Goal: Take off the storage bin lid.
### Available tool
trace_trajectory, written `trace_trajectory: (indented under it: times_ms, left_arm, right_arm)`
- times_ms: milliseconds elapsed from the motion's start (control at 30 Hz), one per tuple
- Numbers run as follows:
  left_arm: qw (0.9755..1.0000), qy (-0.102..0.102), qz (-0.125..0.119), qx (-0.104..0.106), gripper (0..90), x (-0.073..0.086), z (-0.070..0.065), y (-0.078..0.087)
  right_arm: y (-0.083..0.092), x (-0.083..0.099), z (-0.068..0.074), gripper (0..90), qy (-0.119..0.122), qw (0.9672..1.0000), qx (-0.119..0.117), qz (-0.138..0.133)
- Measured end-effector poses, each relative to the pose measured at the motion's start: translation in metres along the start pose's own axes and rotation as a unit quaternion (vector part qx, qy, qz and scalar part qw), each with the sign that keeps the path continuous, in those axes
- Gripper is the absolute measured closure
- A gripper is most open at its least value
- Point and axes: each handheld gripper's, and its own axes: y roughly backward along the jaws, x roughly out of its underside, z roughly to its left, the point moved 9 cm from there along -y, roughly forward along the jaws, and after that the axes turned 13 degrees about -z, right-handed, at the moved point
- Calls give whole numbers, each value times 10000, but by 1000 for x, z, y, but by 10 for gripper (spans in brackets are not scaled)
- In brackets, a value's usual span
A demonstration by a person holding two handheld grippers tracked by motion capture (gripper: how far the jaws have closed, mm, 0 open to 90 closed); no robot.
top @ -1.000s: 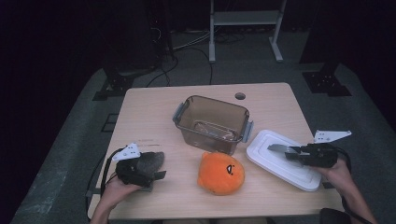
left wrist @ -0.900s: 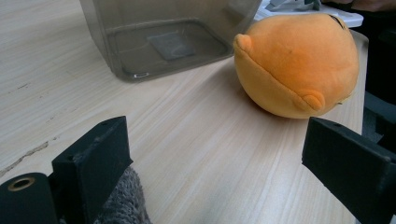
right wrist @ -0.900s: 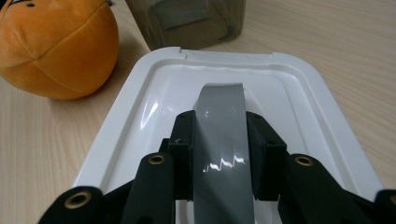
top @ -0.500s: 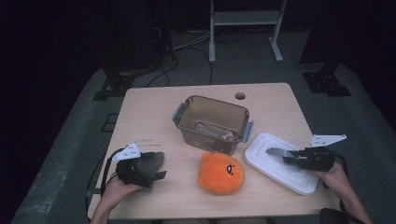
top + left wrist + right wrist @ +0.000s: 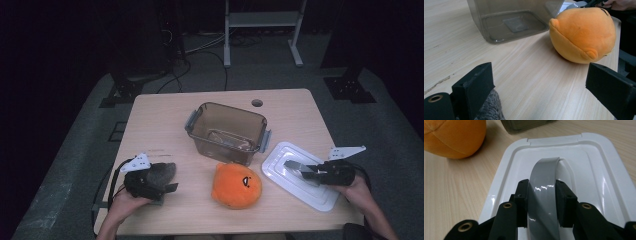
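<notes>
— What's your right tool [image 5: 541, 203] holding?
— It's clenched on the lid's grey handle [image 5: 544, 195]; the lid [image 5: 300, 176] lies on the bench [image 5: 165, 125]. My left tool [image 5: 544, 90] is released. The glossy handle might slip.

A lab or test room: behind the wooden table [image 5: 160, 125], cables [image 5: 200, 55] trail over grey carpet [image 5: 75, 165], past black stands [image 5: 350, 85] and a white frame [image 5: 262, 20].

Each hand-held gripper is matte black: the left hand-held gripper [image 5: 167, 187] and the right hand-held gripper [image 5: 295, 167] carry a pale three-cornered plate on top, trail black cables, and show brass-ringed screw holes near their blocky jaws
</notes>
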Motion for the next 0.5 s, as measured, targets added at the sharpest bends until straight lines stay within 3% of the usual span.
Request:
trace_trajectory:
  times_ms: [333, 500]
  left_arm:
    - [10000, -3, -3, -12, 71, 0, 0, 1]
    - [10000, -13, 2, -14, 71, 0, 0, 1]
  right_arm:
    - [2, -13, 3, 538, 1, 9999, -5, -156]
    - [3, -32, 11, 469, 101, 9993, -17, -350]
